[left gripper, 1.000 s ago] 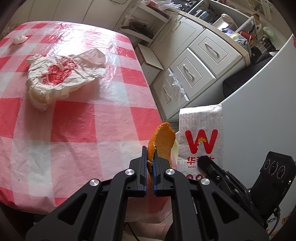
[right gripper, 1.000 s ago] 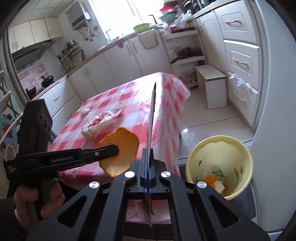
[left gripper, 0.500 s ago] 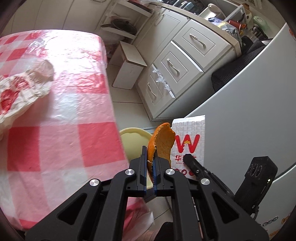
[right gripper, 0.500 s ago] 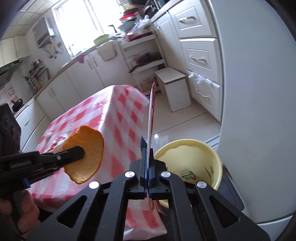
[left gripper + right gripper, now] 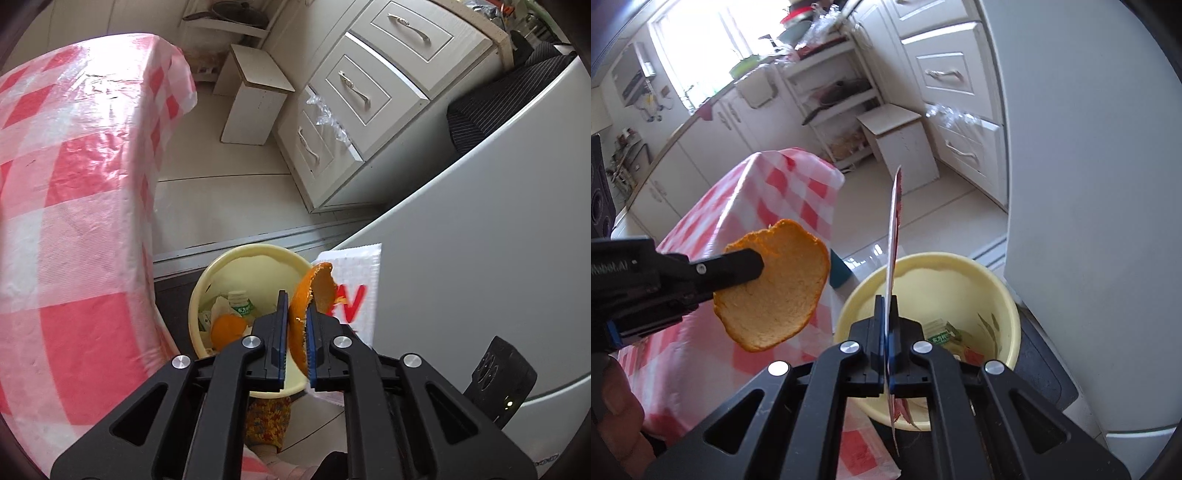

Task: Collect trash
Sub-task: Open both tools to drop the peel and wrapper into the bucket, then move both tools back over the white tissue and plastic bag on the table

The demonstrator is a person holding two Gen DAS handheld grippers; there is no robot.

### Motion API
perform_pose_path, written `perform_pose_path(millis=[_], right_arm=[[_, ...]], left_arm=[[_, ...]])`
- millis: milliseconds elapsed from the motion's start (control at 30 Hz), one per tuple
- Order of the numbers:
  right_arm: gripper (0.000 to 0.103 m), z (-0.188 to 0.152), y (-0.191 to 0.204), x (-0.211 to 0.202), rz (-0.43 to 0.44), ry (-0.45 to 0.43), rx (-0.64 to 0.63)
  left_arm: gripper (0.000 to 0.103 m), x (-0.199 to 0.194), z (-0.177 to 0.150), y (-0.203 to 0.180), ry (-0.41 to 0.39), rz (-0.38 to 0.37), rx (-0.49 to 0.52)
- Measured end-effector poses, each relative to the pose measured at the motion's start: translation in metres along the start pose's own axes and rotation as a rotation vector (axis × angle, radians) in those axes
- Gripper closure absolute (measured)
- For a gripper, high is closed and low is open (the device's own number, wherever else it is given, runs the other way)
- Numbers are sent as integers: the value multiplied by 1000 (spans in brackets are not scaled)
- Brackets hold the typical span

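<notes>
L gripper (image 5: 296, 312): jaws have just been opening a bit, gap narrow, orange peel (image 5: 308, 295) between them, leaning on the right pad, clear of the left one. Seen from R wrist, peel (image 5: 775, 291) hangs beside the table edge, left of the bin, not over it. R gripper (image 5: 887, 317): jaws have just been opening too, gap v. narrow, flat paper packet (image 5: 894, 229) standing on edge between the pads; can't tell if pads press on it. Packet's lower end hangs over the yellow bin (image 5: 997, 273). Bin (image 5: 236, 258) on floor just beside the checked table (image 5: 74, 184); inside: a small bottle (image 5: 240, 302), orange scrap, paper bits. Farther: white stool (image 5: 255, 99), drawers (image 5: 354, 92), white fridge side (image 5: 480, 240) at right.
</notes>
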State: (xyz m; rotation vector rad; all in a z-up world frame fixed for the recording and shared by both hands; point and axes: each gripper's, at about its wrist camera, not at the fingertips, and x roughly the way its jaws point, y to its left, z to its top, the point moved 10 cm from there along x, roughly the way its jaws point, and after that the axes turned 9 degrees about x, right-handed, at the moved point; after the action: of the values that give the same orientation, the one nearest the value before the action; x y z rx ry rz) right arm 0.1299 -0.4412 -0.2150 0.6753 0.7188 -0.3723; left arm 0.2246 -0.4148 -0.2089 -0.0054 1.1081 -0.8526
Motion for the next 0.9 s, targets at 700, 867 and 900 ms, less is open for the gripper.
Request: perform_pose_path(millis=[700, 867, 900], right_arm=[[48, 0, 56, -50, 69, -87, -122], [46, -16, 98, -64, 116, -86, -230], [46, -20, 107, -65, 124, -84, -251]], left_arm=[[40, -101, -26, 59, -173, 45, -114], [35, -146, -38, 90, -242, 72, -154], [34, -154, -41, 96, -254, 80, -159]])
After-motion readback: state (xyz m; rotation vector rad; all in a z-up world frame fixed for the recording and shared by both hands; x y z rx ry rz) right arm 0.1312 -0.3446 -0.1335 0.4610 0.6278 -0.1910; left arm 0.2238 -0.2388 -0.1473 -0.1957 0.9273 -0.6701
